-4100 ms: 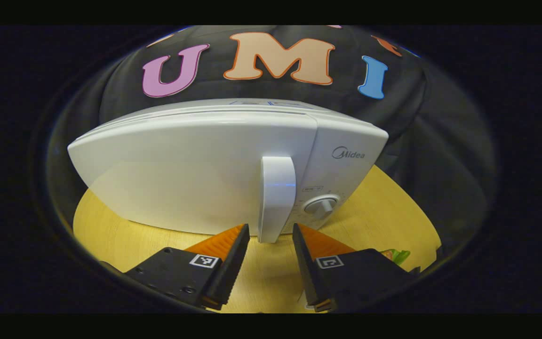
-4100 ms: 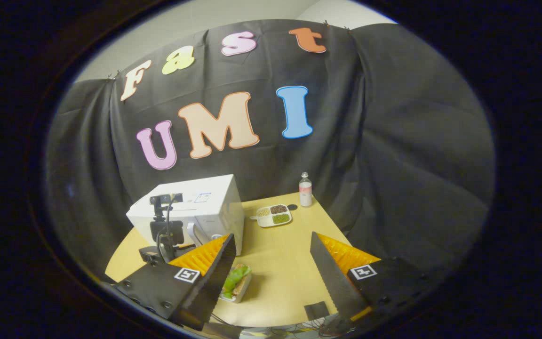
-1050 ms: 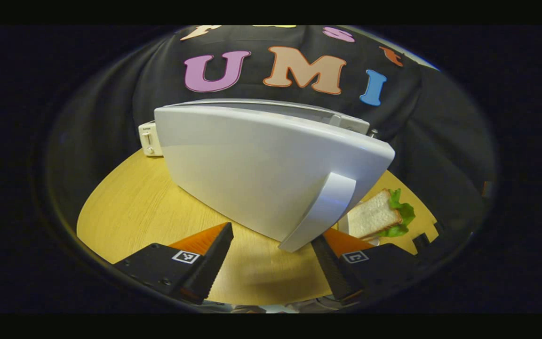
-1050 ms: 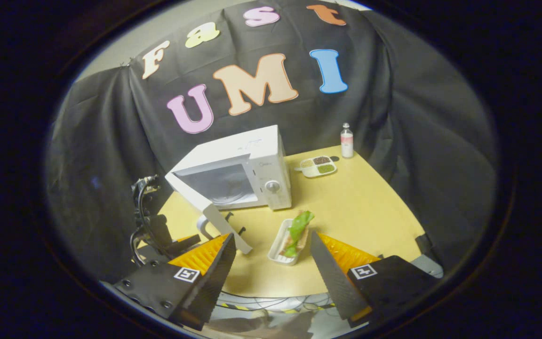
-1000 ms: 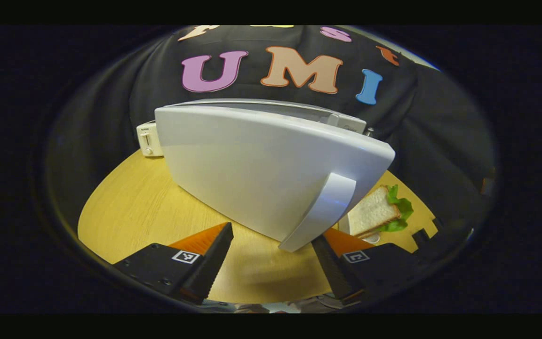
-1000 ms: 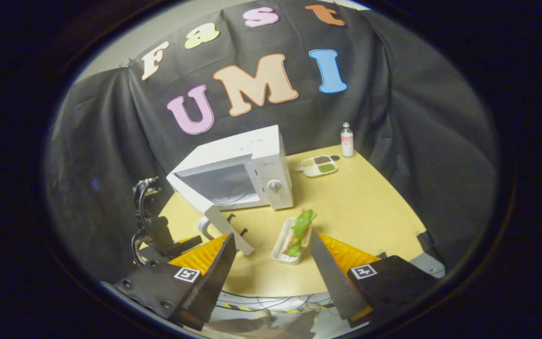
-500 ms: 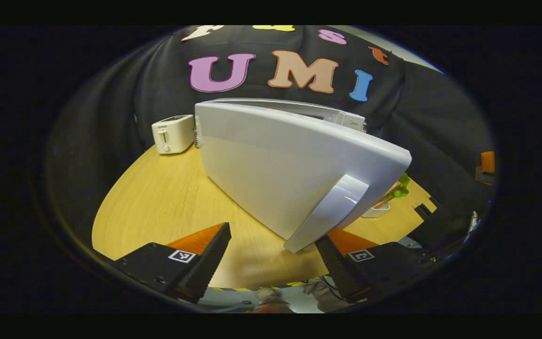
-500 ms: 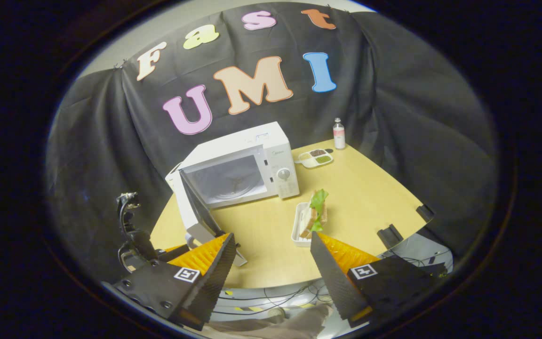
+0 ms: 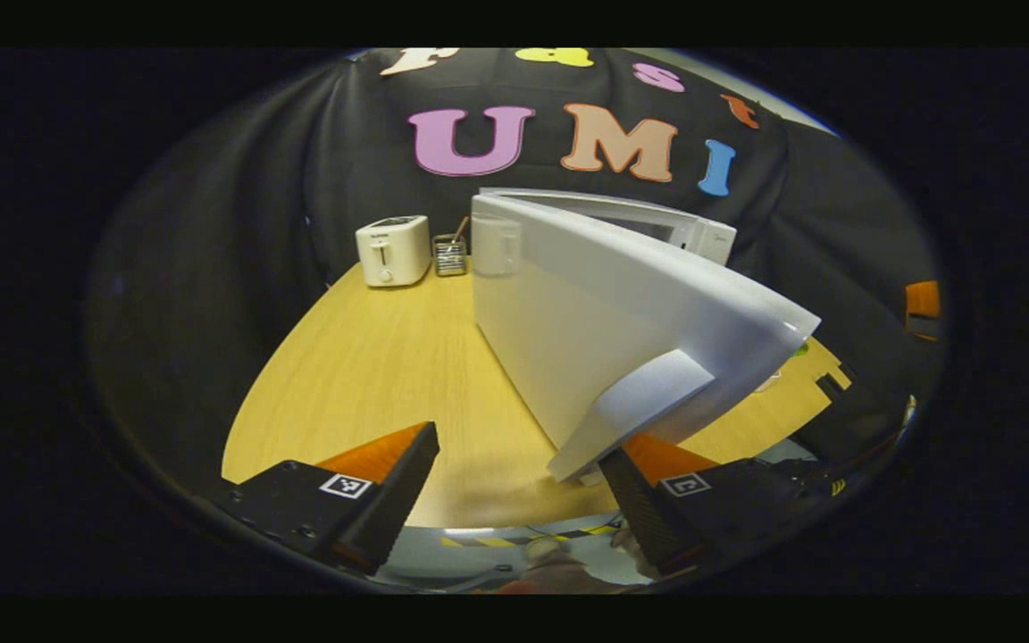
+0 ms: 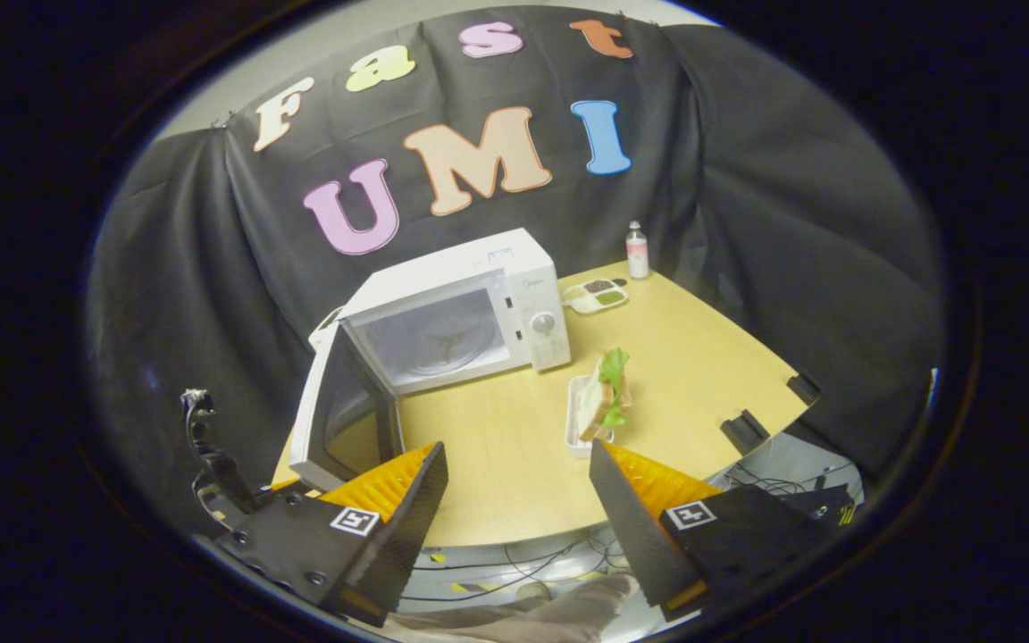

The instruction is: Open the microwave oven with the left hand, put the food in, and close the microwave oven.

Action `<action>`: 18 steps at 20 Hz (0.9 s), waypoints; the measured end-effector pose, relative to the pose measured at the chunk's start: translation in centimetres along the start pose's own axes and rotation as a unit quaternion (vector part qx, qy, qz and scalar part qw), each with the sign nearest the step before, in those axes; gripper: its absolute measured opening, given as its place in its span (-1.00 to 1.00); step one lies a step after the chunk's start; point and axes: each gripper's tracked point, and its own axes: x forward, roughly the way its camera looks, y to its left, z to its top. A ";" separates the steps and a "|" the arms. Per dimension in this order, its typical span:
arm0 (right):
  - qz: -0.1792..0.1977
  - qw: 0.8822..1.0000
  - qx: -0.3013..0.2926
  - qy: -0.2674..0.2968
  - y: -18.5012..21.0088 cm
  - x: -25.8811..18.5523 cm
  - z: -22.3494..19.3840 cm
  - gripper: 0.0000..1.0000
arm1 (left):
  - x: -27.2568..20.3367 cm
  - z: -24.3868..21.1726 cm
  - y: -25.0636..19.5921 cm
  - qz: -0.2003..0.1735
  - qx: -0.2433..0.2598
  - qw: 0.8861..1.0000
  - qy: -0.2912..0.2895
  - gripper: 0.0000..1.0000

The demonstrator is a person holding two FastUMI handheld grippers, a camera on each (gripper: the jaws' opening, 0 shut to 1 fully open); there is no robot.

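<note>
Door [image 10: 336, 411] swung wide since a second ago, cavity of microwave [image 10: 452, 308] exposed. Left gripper [image 9: 514, 464] spread wide, hooked behind handle [image 9: 635, 411], clamping nothing. Right gripper [image 10: 514, 473] open, empty. Sandwich [image 10: 604, 397] mid-table, toward front edge; loading next.

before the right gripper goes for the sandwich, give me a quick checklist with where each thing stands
1. Microwave door swung wide: ok; it stands out to the side of the cavity.
2. Cavity free to take food: ok; I see just the turntable inside.
3. Sandwich reachable: ok; it lies in its white tray on the table, ahead of the right gripper.
4. Right gripper ready to grasp: ok; its jaws stand wide open, holding nothing.
5. Left gripper off the door handle: cannot tell; jaws open, one finger right by the handle.
6. Path from tray to cavity: ok; bare tabletop between them.
</note>
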 end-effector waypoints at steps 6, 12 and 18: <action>0.007 1.000 -0.001 0.016 1.2 0.6 -1.0 0.86 | -1.3 -0.8 4.1 0.020 -0.055 0.998 0.007 1.00; -0.004 1.000 0.003 0.027 0.4 0.8 -1.4 0.86 | -1.8 -1.4 6.2 0.025 -0.095 0.995 0.007 1.00; -0.026 0.998 0.020 0.045 -2.6 2.6 -1.4 1.00 | -2.8 -1.7 7.2 0.038 -0.107 0.993 0.022 1.00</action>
